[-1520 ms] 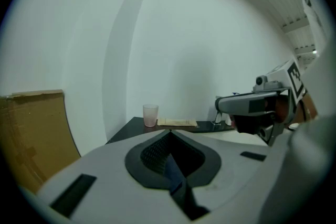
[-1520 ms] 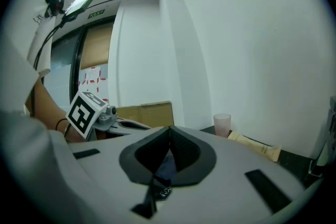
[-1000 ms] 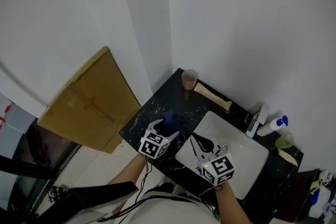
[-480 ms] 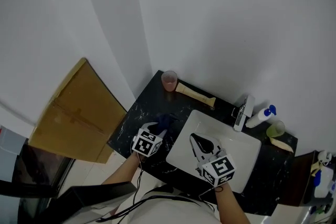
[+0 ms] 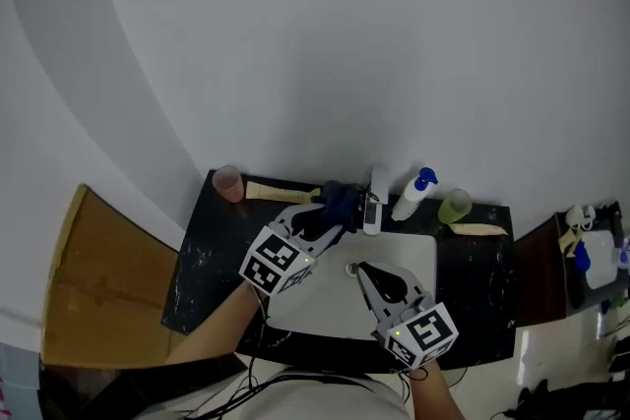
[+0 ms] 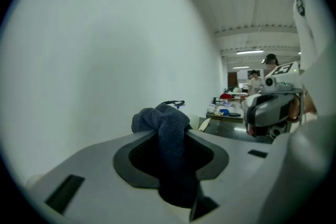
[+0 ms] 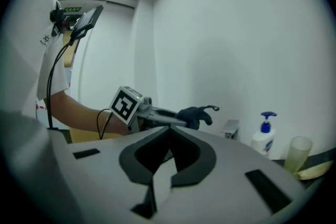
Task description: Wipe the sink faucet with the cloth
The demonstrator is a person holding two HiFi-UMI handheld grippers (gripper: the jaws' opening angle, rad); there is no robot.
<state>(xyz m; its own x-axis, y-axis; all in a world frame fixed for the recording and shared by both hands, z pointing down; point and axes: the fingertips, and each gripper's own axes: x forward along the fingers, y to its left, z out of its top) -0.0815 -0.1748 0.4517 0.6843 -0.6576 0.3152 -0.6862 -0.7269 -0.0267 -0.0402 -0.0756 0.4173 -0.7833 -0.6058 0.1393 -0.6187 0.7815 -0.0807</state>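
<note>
Left gripper, jaws just closing, clamps the blue cloth. The faucet stands just beside its tips. Right gripper is clenched on nothing.

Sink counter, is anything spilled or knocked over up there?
Nothing stands out. The soap bottle and green cup stand upright near the faucet, no spill shows, and the dark cloth is pinched in the left gripper, not dropped.

Left gripper: grey, black jaw pads, black-and-white marker cube, black cable.
Right gripper: matching build.
Shirt: white.
</note>
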